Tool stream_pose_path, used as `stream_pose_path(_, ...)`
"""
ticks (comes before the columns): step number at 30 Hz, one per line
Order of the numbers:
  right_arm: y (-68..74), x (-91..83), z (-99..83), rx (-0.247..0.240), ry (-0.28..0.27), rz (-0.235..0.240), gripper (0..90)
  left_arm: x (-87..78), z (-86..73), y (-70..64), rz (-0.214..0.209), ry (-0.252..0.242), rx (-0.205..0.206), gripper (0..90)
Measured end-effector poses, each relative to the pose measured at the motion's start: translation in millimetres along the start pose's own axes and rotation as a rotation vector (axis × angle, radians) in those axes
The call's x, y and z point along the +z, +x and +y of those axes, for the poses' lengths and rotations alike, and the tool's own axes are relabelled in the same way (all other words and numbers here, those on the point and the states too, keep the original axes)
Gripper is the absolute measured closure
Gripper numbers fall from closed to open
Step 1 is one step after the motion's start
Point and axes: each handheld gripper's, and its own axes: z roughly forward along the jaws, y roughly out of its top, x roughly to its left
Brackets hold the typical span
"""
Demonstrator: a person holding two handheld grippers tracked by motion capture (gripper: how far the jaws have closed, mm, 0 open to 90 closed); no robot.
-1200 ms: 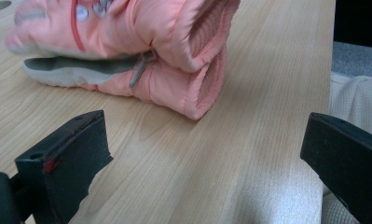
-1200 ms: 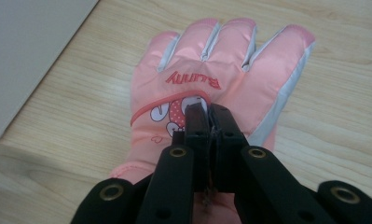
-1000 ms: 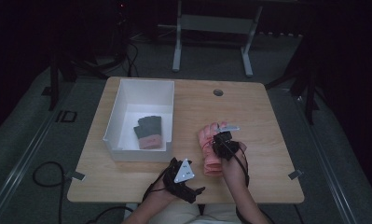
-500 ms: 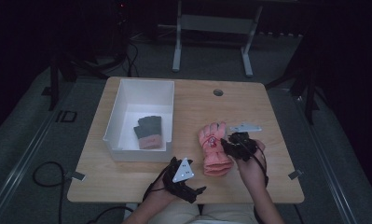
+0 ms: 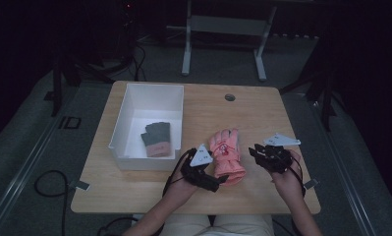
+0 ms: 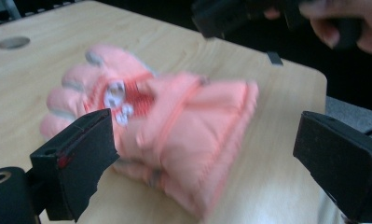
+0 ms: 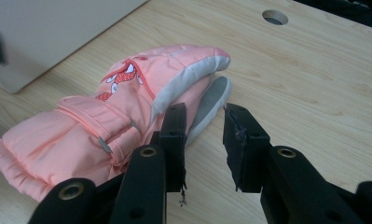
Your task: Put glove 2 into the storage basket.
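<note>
On the table (image 5: 262, 105), seen from the high view, a pink glove (image 5: 226, 155) lies flat just right of the white bin (image 5: 119, 129), fingers pointing away from you and cuff toward you. A darker glove (image 5: 155, 138) already rests inside the bin. Your left gripper (image 5: 222, 181) sits at the pink glove's cuff, and your right gripper (image 5: 255, 151) hovers just off the glove's right edge, apart from it.

In the left gripper view, your left gripper (image 6: 211, 163) has its jaws spread wide, one on each side of the cuff end of the pink glove (image 6: 174, 126), and it holds nothing. The picture is blurred, so you cannot judge whether a jaw brushes the fabric.

In the right gripper view, your right gripper (image 7: 204, 140) has its jaws parted by a narrow gap with nothing between them; the pink glove (image 7: 123, 116) lies just beyond and left of the tips, its grey-trimmed thumb nearest.

Expect this glove to be light, padded and floppy: it will squash under the jaws and droop from wherever you lift it, but it won't break. The quilted shell may be a little slick, so bite deep rather than nipping an edge. The thick cuff, already between your left jaws, looks the best hold.
</note>
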Motion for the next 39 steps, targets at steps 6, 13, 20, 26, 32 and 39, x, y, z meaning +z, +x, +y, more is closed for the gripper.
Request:
stream_pose_path(6,2.6,8.2,7.0,0.006,-0.034,0.025,73.3,10.7,26.8,9.3,0.140,0.022,-0.058,9.7)
stream_pose_path(13,8.9,16.0,23.4,-0.013,-0.082,0.046,75.7,17.2,46.5,14.3,0.217,0.078,-0.054,32.0)
stream_pose_path(20,14.4,29.2,29.1,-0.026,-0.083,0.062,72.1,29.4,35.2,26.2,0.227,0.136,-0.132,28.1)
stream_pose_path(26,13.9,47.3,21.6,0.010,-0.038,0.058,63.1,42.9,24.9,37.4,0.298,0.185,-0.169,11.9)
stream_pose_path(32,8.8,71.7,8.5,0.020,0.059,0.052,55.2,57.2,14.6,50.0,0.265,0.244,-0.253,14.6)
stream_pose_path(39,-8.5,78.6,-5.2,0.055,0.158,0.060,50.3,76.2,-4.0,68.2,0.159,0.317,-0.384,19.2)
